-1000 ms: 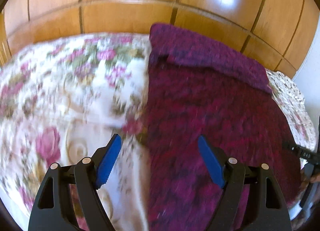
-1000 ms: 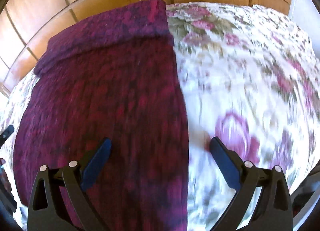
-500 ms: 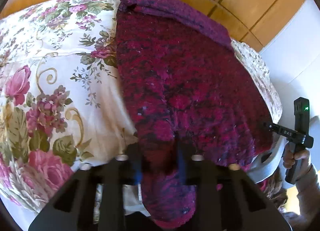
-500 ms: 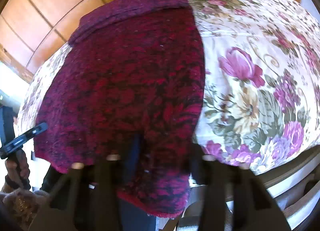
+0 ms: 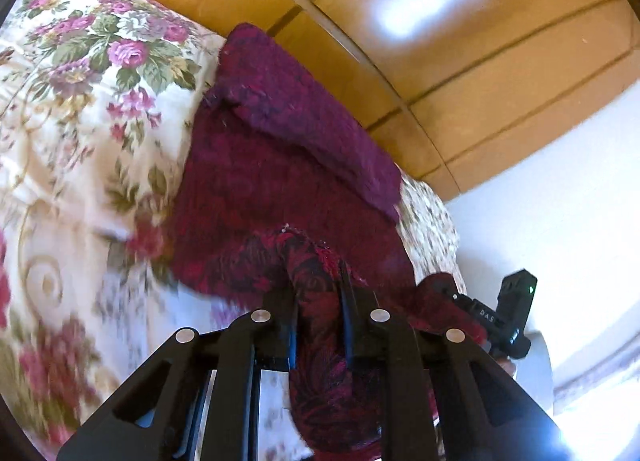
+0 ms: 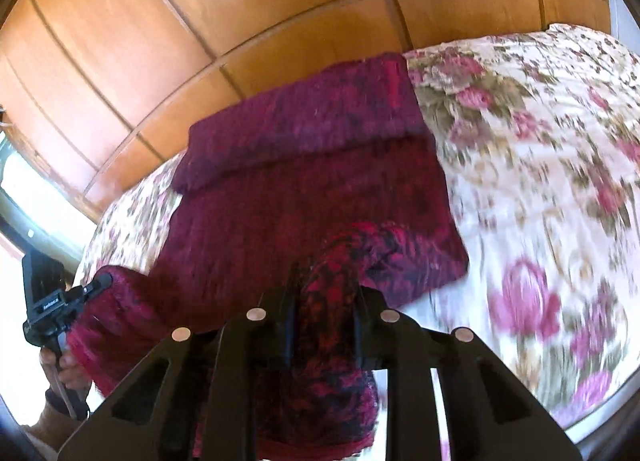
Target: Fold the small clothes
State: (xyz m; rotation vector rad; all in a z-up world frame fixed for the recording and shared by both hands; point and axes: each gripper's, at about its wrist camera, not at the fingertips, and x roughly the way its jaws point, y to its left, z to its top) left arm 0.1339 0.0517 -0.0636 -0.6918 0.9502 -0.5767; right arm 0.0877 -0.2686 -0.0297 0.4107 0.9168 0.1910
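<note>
holding the near hem of the maroon knit garment (image 5: 280, 165) in both tools: my left gripper (image 5: 318, 301) is pinched down on a bunched fold of it, and my right gripper (image 6: 324, 301) is clamped the same way on the other near corner. the near edge is lifted off the floral bedspread (image 5: 80, 121), while the far part lies flat with its top band folded over, close to the wooden panelled wall (image 6: 200, 21). in my left view the other handheld tool (image 5: 508, 313) shows at the right.
</note>
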